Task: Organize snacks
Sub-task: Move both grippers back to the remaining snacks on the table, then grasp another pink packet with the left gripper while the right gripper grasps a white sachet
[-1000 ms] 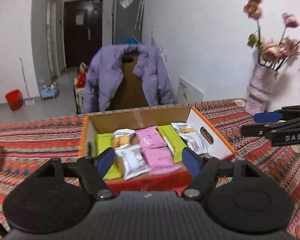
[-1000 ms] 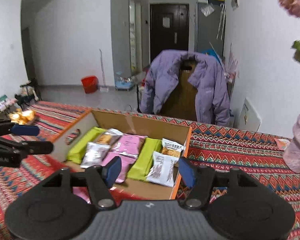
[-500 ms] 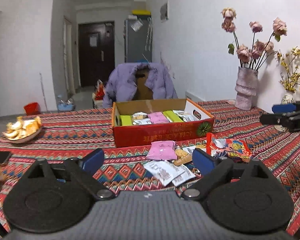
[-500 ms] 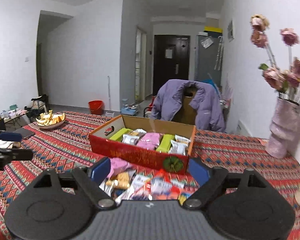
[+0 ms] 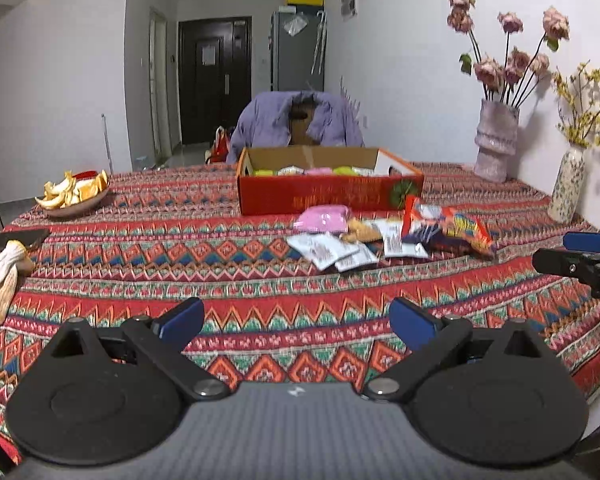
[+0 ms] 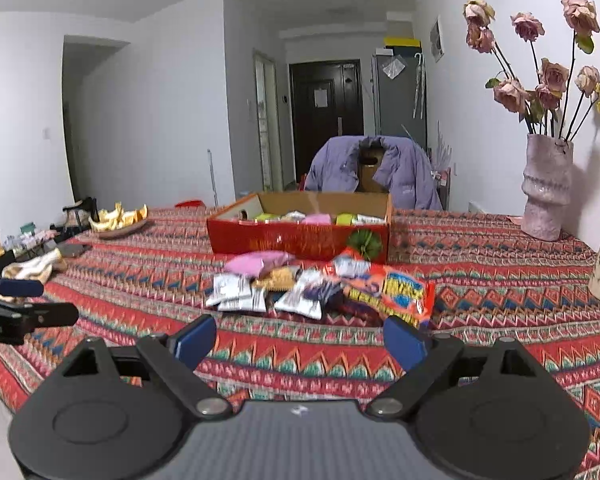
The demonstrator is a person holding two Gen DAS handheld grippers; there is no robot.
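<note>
A red cardboard box [image 5: 328,196] [image 6: 300,238] holds green, pink and white snack packets at the table's far middle. In front of it lies a loose pile: a pink packet [image 5: 324,218] [image 6: 258,261], white packets [image 5: 328,250] [image 6: 236,294] and a long red-orange bag [image 5: 448,226] [image 6: 388,288]. My left gripper [image 5: 298,322] is open and empty, well short of the pile. My right gripper [image 6: 300,340] is open and empty, just short of the pile.
A patterned red tablecloth [image 5: 220,256] covers the table. A plate of orange peels [image 5: 74,196] [image 6: 118,220] sits far left, with a glove [image 5: 0,280] and a phone [image 5: 16,240] nearer. Two flower vases [image 5: 496,144] [image 6: 546,188] stand at the right. A chair with a purple jacket [image 5: 300,120] stands behind the box.
Both grippers have pulled back from above the box toward the table's near edge. The loose snack pile in front of the box has come into view. Both stay open.
</note>
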